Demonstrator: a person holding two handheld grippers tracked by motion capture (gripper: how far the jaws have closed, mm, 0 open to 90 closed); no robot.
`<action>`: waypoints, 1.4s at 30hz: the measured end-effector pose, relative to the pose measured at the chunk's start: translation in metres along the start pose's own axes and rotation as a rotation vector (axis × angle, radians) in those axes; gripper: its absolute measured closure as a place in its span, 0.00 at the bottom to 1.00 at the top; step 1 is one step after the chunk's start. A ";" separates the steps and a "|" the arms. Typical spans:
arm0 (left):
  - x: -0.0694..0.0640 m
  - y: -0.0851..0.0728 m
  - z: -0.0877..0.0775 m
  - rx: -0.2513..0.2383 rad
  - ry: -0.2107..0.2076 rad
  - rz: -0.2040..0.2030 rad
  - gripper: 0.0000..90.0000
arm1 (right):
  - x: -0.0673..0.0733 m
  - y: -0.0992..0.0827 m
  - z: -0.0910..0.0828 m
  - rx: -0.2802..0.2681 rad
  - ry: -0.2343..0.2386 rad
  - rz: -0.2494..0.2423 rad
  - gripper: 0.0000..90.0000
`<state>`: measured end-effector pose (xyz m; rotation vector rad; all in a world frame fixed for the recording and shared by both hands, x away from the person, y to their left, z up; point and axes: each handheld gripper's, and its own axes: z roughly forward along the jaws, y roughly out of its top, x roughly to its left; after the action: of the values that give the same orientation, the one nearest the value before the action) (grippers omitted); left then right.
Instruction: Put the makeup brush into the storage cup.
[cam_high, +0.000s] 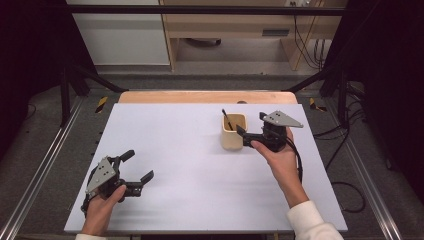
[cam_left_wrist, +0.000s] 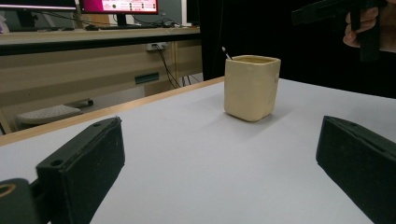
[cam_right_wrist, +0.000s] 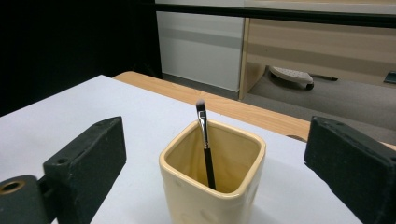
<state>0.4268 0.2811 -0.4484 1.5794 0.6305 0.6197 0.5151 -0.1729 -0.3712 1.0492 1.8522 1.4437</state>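
Observation:
A cream square cup (cam_high: 233, 132) stands right of the table's middle, and a thin black brush (cam_high: 226, 119) leans inside it, bristles up. My right gripper (cam_high: 251, 124) hovers just right of the cup and points at it, its jaws open and holding nothing. In the right gripper view the cup (cam_right_wrist: 212, 186) and the brush (cam_right_wrist: 205, 144) sit low between the two spread pads of that gripper (cam_right_wrist: 219, 161), and the pads stay off the cup. Near the front left corner my left gripper (cam_high: 140, 164) is open and holds nothing; its view faces the cup (cam_left_wrist: 252, 86) across the table.
The white table top (cam_high: 190, 170) has a wooden strip (cam_high: 207, 97) along its far edge. Black frame rails run along both sides. A desk and cables stand beyond the far edge. The right gripper (cam_left_wrist: 336, 9) and its hand show at the top right of the left gripper view.

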 end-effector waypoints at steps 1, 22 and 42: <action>0.000 0.000 0.000 0.000 0.000 0.000 0.01 | 0.000 -0.001 0.000 0.003 0.002 0.001 0.05; 0.000 0.001 -0.001 -0.005 0.000 0.001 0.01 | -0.003 -0.021 -0.013 -0.004 -0.032 -0.009 0.07; 0.001 0.001 -0.002 -0.007 -0.001 0.002 0.01 | -0.006 -0.050 -0.034 -0.025 -0.045 0.004 0.08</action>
<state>0.4263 0.2829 -0.4472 1.5741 0.6257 0.6225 0.4784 -0.2013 -0.4111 1.0652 1.7970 1.4309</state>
